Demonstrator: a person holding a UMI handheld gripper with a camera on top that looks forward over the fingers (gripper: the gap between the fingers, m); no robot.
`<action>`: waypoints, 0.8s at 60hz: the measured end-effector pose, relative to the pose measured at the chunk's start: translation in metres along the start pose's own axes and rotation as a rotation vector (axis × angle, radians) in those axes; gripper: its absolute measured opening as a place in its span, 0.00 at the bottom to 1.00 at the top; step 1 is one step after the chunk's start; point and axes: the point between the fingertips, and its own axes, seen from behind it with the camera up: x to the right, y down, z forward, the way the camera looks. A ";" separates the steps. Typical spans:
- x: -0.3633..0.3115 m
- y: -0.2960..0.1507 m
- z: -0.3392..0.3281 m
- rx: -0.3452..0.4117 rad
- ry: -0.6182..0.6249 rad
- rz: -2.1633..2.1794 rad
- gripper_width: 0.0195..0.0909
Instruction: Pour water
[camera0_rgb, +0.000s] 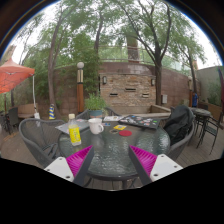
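Observation:
On a round glass patio table (108, 150) stand a yellow bottle (74, 133) and a white cup (96, 126), side by side on the table's left half. Both lie well beyond my fingers. My gripper (112, 162) is open, its magenta pads (80, 158) spread wide over the table's near part, with nothing between them.
Small red and yellow items (123, 130) and a checkered board (138, 121) lie on the table's right. Metal chairs (36, 140) flank it, one with a dark bag (180, 124). A brick wall (128, 88), trees and a red umbrella (14, 76) stand behind.

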 end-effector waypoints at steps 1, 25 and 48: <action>-0.001 0.000 0.000 0.000 -0.001 0.003 0.88; -0.122 -0.015 0.078 0.045 -0.209 -0.005 0.90; -0.217 -0.002 0.235 -0.044 -0.130 -0.041 0.90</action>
